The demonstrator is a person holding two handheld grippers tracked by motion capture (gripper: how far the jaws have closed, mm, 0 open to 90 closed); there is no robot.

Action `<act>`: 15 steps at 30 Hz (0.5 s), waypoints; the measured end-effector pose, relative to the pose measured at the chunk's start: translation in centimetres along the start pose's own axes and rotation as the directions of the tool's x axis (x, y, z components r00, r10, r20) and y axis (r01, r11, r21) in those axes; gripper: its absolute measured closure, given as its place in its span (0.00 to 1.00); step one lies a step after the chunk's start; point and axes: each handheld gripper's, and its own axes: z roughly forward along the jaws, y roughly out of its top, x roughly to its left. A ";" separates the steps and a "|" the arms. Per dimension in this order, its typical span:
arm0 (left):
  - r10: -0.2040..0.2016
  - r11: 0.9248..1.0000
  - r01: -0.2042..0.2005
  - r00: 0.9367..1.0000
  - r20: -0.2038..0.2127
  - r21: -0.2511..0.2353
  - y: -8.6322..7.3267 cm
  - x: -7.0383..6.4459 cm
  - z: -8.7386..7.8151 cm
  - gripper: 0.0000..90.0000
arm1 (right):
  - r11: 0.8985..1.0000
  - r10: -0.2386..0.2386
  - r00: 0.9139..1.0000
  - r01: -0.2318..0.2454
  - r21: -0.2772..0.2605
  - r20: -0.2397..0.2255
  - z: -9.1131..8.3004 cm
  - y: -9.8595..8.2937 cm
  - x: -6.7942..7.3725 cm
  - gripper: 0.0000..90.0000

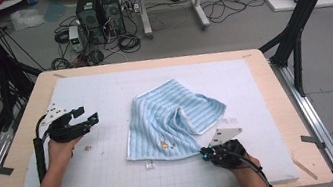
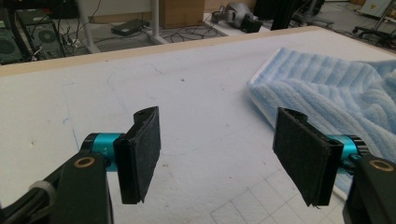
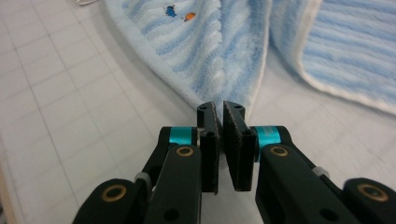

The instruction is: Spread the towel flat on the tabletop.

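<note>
A light-blue striped towel (image 1: 173, 117) lies crumpled in the middle of the white gridded mat (image 1: 103, 91), with a small embroidered motif near its front edge. My right gripper (image 1: 205, 152) sits at the towel's near right corner. In the right gripper view its jaws (image 3: 220, 108) stand almost together, pinching the tip of that towel (image 3: 210, 46) corner. My left gripper (image 1: 87, 114) hovers over bare mat to the left of the towel, apart from it. Its pads (image 2: 140, 154) stand wide open with nothing between them, and the towel (image 2: 336, 93) lies off to the right.
The mat covers most of a wooden table (image 1: 280, 106). Small paper tags (image 1: 149, 164) lie on the mat near the towel's front edge. Computer towers (image 1: 99, 8), cables and boxes stand on the floor beyond the far edge. Black frame posts flank the table.
</note>
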 end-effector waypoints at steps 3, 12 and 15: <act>0.002 1.000 -0.002 1.000 0.002 0.000 0.0 -0.1 0.1 0.36 | 1.000 0.007 1.000 -0.007 -0.027 -0.003 -0.4 -0.1 0.0 0.84; 0.010 1.000 -0.010 1.000 0.021 0.006 -0.1 -0.5 0.6 0.36 | 0.977 0.096 0.989 -0.073 -0.199 0.111 -0.3 3.3 -2.4 0.50; 0.012 1.000 -0.011 1.000 0.027 -0.006 0.0 -0.7 0.5 0.35 | 0.974 0.118 0.977 -0.079 -0.214 0.177 0.4 4.7 -3.5 0.46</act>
